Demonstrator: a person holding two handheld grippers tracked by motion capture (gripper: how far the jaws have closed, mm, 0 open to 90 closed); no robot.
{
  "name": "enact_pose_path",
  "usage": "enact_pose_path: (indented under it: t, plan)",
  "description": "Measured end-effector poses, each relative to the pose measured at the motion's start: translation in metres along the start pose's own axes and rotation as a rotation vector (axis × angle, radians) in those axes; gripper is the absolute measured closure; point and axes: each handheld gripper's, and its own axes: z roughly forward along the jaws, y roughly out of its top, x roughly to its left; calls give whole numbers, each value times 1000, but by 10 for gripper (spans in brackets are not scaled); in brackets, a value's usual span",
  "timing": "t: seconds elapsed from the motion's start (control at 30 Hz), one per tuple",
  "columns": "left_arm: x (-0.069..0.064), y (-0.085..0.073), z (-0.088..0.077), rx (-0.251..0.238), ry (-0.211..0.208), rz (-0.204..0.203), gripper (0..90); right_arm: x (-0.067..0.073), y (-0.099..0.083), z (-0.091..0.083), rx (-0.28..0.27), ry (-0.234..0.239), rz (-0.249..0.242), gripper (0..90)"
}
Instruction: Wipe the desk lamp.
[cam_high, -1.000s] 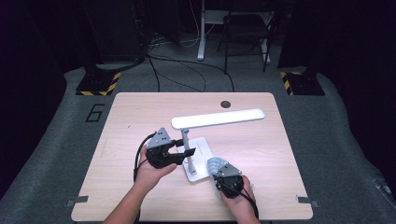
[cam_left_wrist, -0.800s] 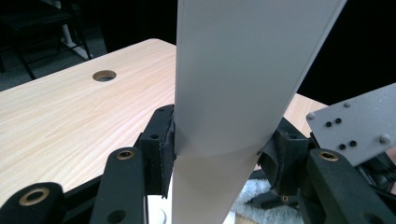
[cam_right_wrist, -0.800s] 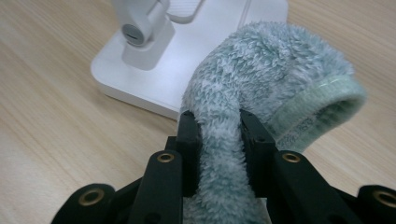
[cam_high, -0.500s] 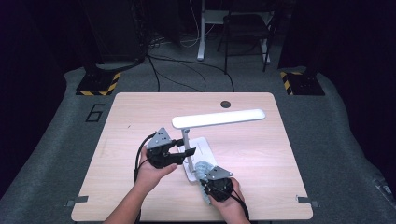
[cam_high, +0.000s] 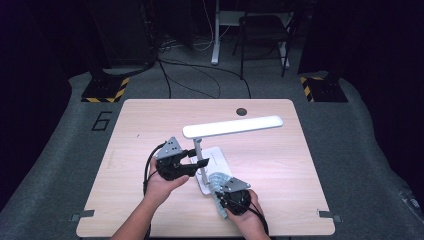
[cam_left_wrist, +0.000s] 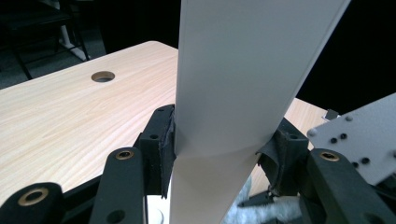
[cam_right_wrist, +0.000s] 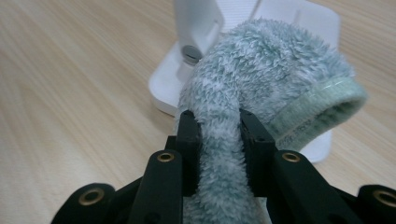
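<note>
While your left gripper (cam_high: 196, 161) clamps the upright white stem (cam_high: 198, 150) of the white desk lamp, its two black jaws stand about half open with the stem pressed between their pads; in the left gripper view the pale stem (cam_left_wrist: 233, 116) rises straight up through the middle of the frame, and each pad touches one of its sides. Your left hand (cam_high: 162, 181) comes in from the bottom of the high view and holds that gripper to the left of the lamp.

Your right gripper (cam_right_wrist: 219, 126) is closed nearly all the way on a fluffy pale blue-green cloth (cam_right_wrist: 266, 74). You can see a narrow bunch of the pile squeezed between the jaws, while the rest of the cloth, with its stitched band along one edge, spills forward and lies on the flat white rectangular lamp base (cam_right_wrist: 163, 88). In the high view the same cloth (cam_high: 218, 180) sits on the near right corner of the base (cam_high: 215, 156), just ahead of your right gripper (cam_high: 222, 190), and your right hand (cam_high: 245, 215) is close to the near edge of the light wooden bench (cam_high: 300, 170).

The lamp stands near the middle of the bench, its long white light bar (cam_high: 232, 126) level above the base and reaching to the right. A small round hole (cam_high: 242, 111) shows in the bench top near the far edge, well apart from the lamp
</note>
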Motion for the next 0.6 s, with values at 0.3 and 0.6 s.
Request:
enact_pose_path:
  t: [0.3, 0.6]
  plan:
    - [0, 0, 0, 7, 3, 4, 510, -29, -7, -7, 11, -63, 49, 726]
    - [0, 0, 0, -2, -9, 1, 510, -53, -14, -11, -2, -96, 116, 713]
